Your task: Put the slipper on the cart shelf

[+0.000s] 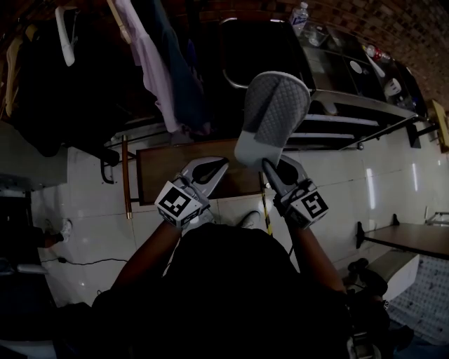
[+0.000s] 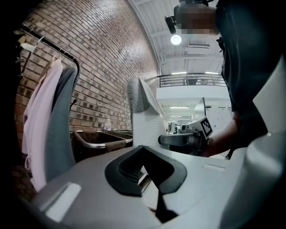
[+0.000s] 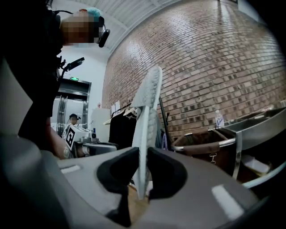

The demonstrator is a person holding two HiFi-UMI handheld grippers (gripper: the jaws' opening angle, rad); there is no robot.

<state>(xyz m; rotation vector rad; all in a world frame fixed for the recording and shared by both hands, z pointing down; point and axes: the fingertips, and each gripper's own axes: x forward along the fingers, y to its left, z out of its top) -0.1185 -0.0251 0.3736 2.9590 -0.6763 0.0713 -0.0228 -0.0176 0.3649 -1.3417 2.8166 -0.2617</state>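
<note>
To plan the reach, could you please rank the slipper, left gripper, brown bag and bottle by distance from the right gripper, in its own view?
1. Slipper: clamped between the right gripper jaws.
2. Left gripper: close by, left.
3. Brown bag: farther off, right.
4. Bottle: farthest, behind the bag, right.

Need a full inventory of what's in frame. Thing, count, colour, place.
grey-and-white quilted slipper: 1, grey/white, held upright, in front of the cart
silver metal cart with shelves: 1, silver, upper right of the head view
clear plastic bottle: 1, clear, on the cart top
hanging garments: several, pink, blue, dark, on a rack at upper left
brown rectangular tabletop: 1, brown, below both tools
brown fabric bin with metal rim: 1, brown, by the brick wall
left tool: 1, grey, jaws slightly apart, empty
right tool: 1, grey, jaws closed on the slipper's edge
</note>
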